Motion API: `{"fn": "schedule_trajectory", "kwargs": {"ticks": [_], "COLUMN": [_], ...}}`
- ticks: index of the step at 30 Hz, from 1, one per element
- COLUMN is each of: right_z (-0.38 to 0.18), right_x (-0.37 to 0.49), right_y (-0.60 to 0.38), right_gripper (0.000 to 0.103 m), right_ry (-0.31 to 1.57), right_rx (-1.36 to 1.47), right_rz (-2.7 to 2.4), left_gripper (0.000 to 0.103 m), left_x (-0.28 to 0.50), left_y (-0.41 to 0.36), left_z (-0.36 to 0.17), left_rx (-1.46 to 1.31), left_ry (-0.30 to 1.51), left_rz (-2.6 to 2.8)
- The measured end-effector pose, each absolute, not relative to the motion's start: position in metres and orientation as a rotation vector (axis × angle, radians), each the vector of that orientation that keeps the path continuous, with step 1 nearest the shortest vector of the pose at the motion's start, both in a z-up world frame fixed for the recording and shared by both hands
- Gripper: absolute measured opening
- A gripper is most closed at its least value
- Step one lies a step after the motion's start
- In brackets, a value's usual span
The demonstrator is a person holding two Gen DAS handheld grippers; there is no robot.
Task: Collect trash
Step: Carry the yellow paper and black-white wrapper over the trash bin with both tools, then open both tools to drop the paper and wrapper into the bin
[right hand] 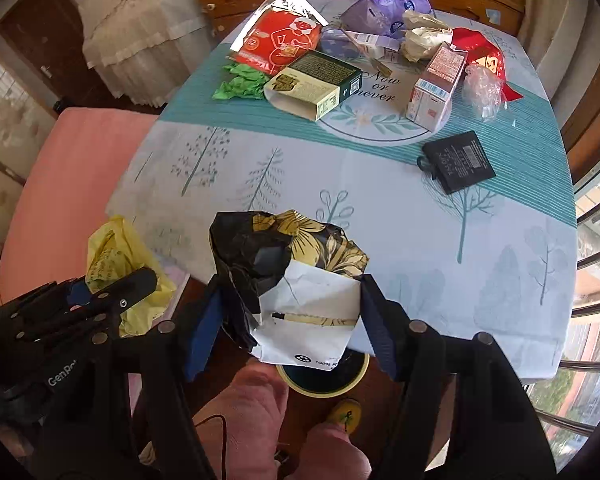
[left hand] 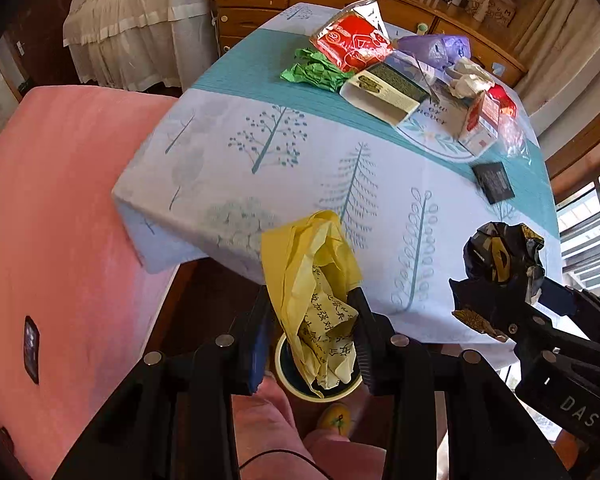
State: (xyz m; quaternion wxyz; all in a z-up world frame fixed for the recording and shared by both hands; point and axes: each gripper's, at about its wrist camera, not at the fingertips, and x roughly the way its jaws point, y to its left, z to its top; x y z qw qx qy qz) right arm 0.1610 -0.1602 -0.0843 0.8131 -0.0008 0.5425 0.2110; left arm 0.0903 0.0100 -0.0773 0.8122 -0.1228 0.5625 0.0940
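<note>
In the left wrist view my left gripper (left hand: 312,320) is shut on a crumpled yellow wrapper (left hand: 312,264) printed with dark characters. It hangs just off the table's near edge, above a round bin (left hand: 287,380) with a cream rim on the floor. To its right, my right gripper (left hand: 504,292) is shut on a crumpled black bag with gold flowers (left hand: 500,256). The right wrist view shows that floral bag (right hand: 300,276), white on its inside, pinched between my right gripper's (right hand: 291,304) pads over the same bin (right hand: 324,384). My left gripper (right hand: 111,284) with the yellow wrapper (right hand: 111,252) is at the left.
The tree-print tablecloth (right hand: 380,208) carries a red foil pouch (right hand: 283,40), green crumpled paper (right hand: 239,84), a green and cream box (right hand: 316,80), a purple bag (right hand: 384,8), a carton (right hand: 436,84), clear plastic (right hand: 482,88) and a black packet (right hand: 458,160). Pink seat (left hand: 59,220) at left; the person's knees (right hand: 251,412) below.
</note>
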Motion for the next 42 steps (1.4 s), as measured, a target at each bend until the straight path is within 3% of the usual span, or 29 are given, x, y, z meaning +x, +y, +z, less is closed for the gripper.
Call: {"fn": "schedule_trajectory", "kwargs": {"ticks": [8,14,21,35,38,42], "right_z": [-0.097,-0.138,-0.242,-0.483,-0.515,-0.538], "right_x": [0.084,0.048,0.026,0.018,0.015,0.022], "right_y": [-0.183,-0.18,-0.177,-0.206,-0.208,-0.207], "right_gripper": [0.063,0.063,0.063,0.065,0.066,0.068], "right_ry": [1.184,1.246,1.385,1.429,1.436,1.443], "right_rx": [-0.074,-0.086,-0.037,0.175,0.19,0.216], "right_rz": [0.512,0.485,0.378,0.2,0.193,0.206], "left_gripper": [0.036,0.037,0.037,0.039,0.045,0.061], "left_x": [0.025,0.01,0.006,0.02,0.024,0.03], "left_y": [-0.016,-0.021,-0.02,-0.029,-0.029,-0.021], "left_z": [-0.1,-0.148,-0.245,-0.442,-0.468,-0.49], "left_rx": [-0.221,-0.184,-0.141,-0.157,-0.179,-0.229], "left_ry": [1.263,1.361,1.463,1.463,1.46,1.481], "left_rz": [0.233,0.196,0.137,-0.023,-0.033,-0.035]}}
